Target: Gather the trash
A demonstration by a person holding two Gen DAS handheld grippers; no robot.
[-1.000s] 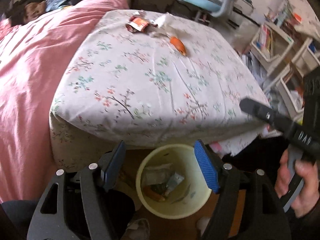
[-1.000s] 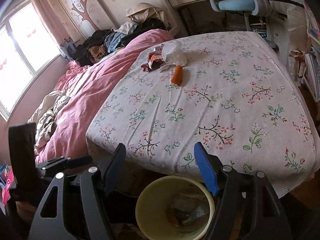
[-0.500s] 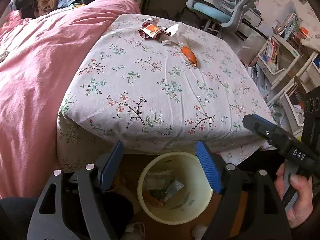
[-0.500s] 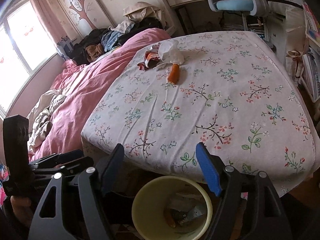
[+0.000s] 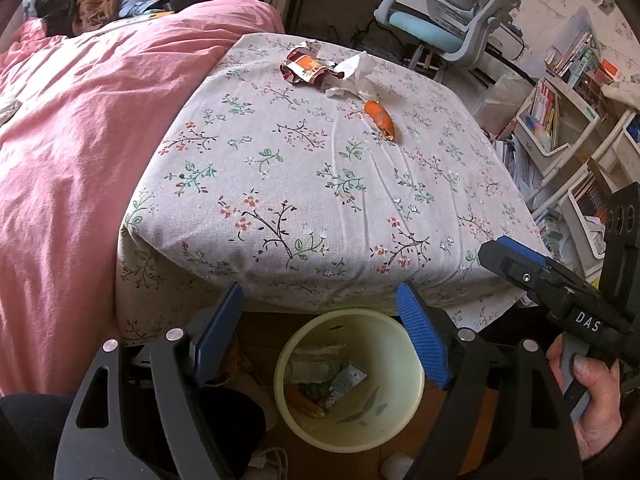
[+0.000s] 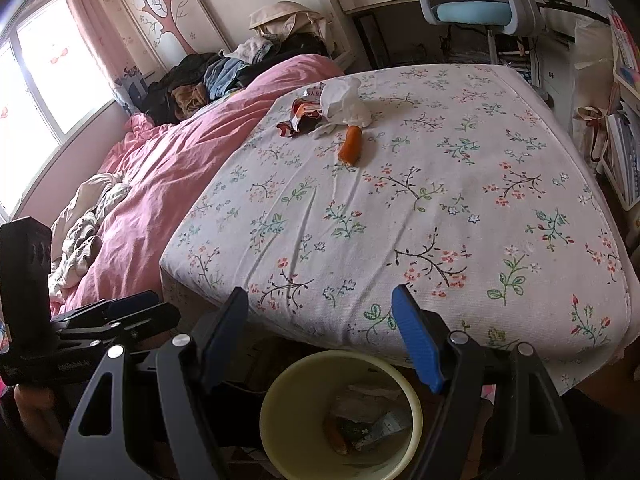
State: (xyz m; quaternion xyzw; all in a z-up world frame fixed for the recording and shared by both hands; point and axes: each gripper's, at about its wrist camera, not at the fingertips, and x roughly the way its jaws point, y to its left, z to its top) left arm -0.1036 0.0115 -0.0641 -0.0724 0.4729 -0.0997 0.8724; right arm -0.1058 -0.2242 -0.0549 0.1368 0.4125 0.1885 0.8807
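Note:
A pale yellow trash bin (image 5: 412,408) stands on the floor at the foot of the bed and holds several wrappers; it also shows in the right wrist view (image 6: 276,432). On the far part of the floral sheet lie a red snack wrapper (image 5: 305,67), a crumpled white tissue (image 5: 356,74) and an orange sausage-like piece (image 5: 380,119); the right wrist view shows the wrapper (image 6: 300,116), tissue (image 6: 344,102) and orange piece (image 6: 350,145). My left gripper (image 5: 320,344) is open and empty above the bin. My right gripper (image 6: 320,338) is open and empty above the bin.
The floral mattress (image 5: 320,184) fills the middle, with a pink duvet (image 5: 80,140) on its left. A blue office chair (image 5: 444,28) and a desk stand behind the bed. Shelves of books (image 5: 560,120) crowd the right side. Clothes pile at the headboard (image 6: 208,76).
Both grippers have risen and tilted up from the bin toward the bed. The trash on the sheet now sits lower and larger in both views. Jaws stay open.

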